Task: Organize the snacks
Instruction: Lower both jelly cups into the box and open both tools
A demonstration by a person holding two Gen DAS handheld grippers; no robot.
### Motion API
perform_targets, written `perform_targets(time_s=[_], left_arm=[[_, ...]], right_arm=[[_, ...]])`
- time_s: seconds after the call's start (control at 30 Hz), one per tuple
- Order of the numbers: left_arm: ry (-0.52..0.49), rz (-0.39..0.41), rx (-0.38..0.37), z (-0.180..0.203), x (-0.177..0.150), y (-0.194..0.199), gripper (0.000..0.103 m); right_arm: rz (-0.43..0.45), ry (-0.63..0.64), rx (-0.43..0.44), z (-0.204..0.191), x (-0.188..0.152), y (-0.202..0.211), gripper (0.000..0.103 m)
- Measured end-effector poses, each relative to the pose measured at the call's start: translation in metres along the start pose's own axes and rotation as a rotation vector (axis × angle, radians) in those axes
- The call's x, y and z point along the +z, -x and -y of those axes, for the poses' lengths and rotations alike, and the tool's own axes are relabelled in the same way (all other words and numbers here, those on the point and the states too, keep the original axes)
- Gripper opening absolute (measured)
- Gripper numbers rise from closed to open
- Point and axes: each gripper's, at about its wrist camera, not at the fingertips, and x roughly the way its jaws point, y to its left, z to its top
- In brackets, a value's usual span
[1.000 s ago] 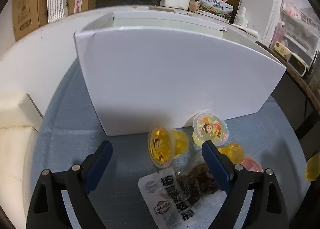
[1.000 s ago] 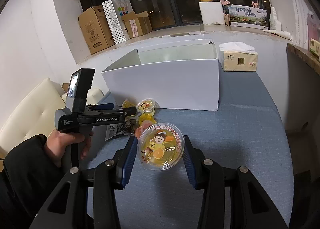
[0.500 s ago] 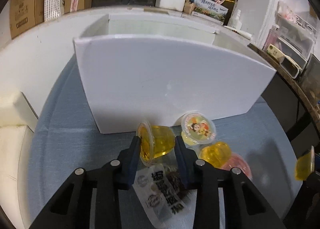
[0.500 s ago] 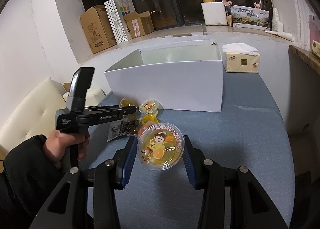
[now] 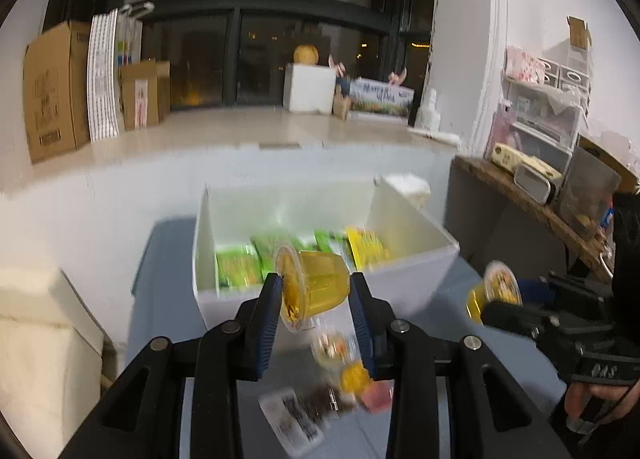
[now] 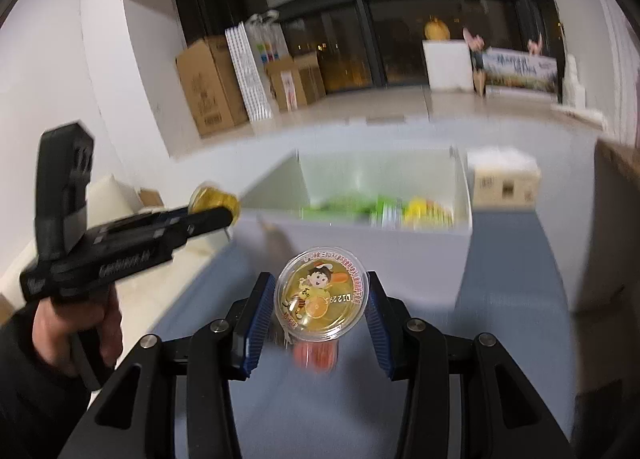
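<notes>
My left gripper is shut on a yellow jelly cup lying sideways, held in the air just before the near wall of the white box. The box holds green and yellow snack packets. My right gripper is shut on another yellow jelly cup with a cartoon lid, raised above the table short of the box. More jelly cups and a dark snack packet lie on the blue table below. The left gripper's cup shows in the right wrist view.
A tissue box stands right of the white box. A cream sofa is at the left. A wooden shelf with clutter is at the right. Cardboard boxes sit on the window ledge behind.
My left gripper closed on the sideways jelly cup and lifted it up to box-rim height. My right gripper rose with its cup and moved toward the box.
</notes>
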Motion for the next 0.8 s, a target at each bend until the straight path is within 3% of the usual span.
perform_targets(time_s=[0.2, 0.47, 0.5, 0.53, 0.57, 0.6, 0.8], left_arm=[[0.015, 0.000, 0.046, -0.019, 0.040, -0.035, 0.038], [0.017, -0.070, 0.098, -0.029, 0.038, -0.083, 0.040], [0.023, -0.073, 0.107, -0.030, 0.037, -0.085, 0.043], [0.032, -0.084, 0.112, -0.033, 0.035, -0.089, 0.056], [0.038, -0.092, 0.112, -0.034, 0.034, -0.090, 0.086], [0.047, -0.104, 0.114, -0.036, 0.033, -0.092, 0.100], [0.025, -0.091, 0.114, -0.035, 0.030, -0.085, 0.103]], right_arm=[[0.015, -0.008, -0.047, 0.025, 0.056, -0.044, 0.048], [-0.069, -0.033, -0.164, 0.061, 0.066, -0.097, 0.050], [-0.068, -0.043, -0.171, 0.064, 0.065, -0.097, 0.057], [-0.074, -0.061, -0.179, 0.069, 0.064, -0.099, 0.067], [-0.070, -0.082, -0.182, 0.073, 0.062, -0.099, 0.090], [-0.055, -0.099, -0.176, 0.077, 0.061, -0.097, 0.098], [-0.028, -0.138, -0.183, 0.085, 0.058, -0.086, 0.098]])
